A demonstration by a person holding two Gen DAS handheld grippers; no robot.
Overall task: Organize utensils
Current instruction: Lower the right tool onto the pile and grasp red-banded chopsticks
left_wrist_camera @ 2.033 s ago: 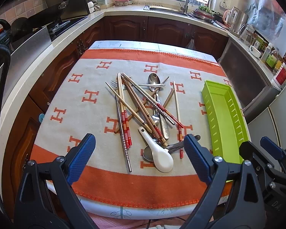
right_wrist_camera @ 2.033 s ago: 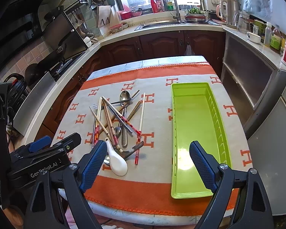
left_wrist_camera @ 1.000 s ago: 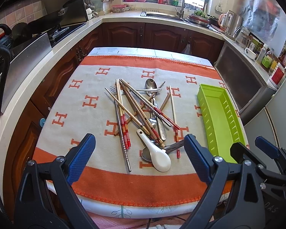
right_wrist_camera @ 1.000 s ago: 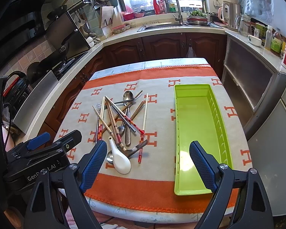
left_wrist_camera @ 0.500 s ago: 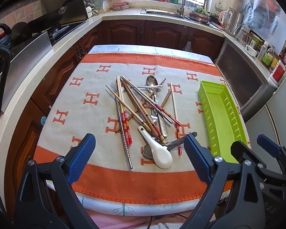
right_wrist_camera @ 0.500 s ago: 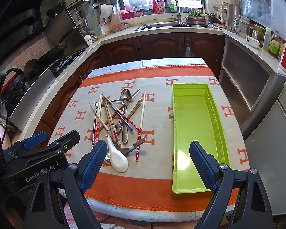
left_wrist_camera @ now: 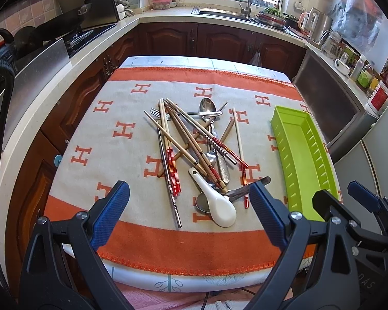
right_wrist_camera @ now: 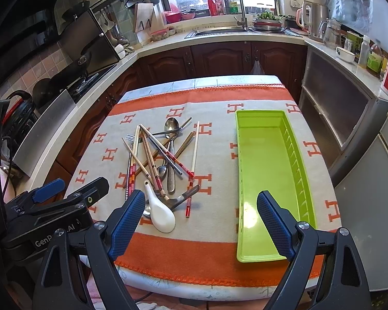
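Note:
A loose pile of utensils [left_wrist_camera: 194,144] lies mid-table: wooden and red-banded chopsticks, metal spoons, a fork, and a white ceramic spoon [left_wrist_camera: 217,204] at the near end. It also shows in the right wrist view [right_wrist_camera: 163,160], with the white spoon [right_wrist_camera: 160,211]. An empty lime-green tray [right_wrist_camera: 266,180] lies lengthwise on the right; it shows in the left wrist view [left_wrist_camera: 297,160] too. My left gripper [left_wrist_camera: 188,214] is open and empty, above the table's near edge before the pile. My right gripper [right_wrist_camera: 201,219] is open and empty, between pile and tray.
The table wears a grey cloth with orange bands and H marks [left_wrist_camera: 124,129]. Kitchen counters surround it: a stove with pans [left_wrist_camera: 72,31] on the left, a sink [right_wrist_camera: 219,31] at the back, a kettle, jars and bottles [right_wrist_camera: 349,41] on the right.
Both grippers have shifted slightly over the near edge of the table. Both stay open and empty. The utensils and tray have not moved.

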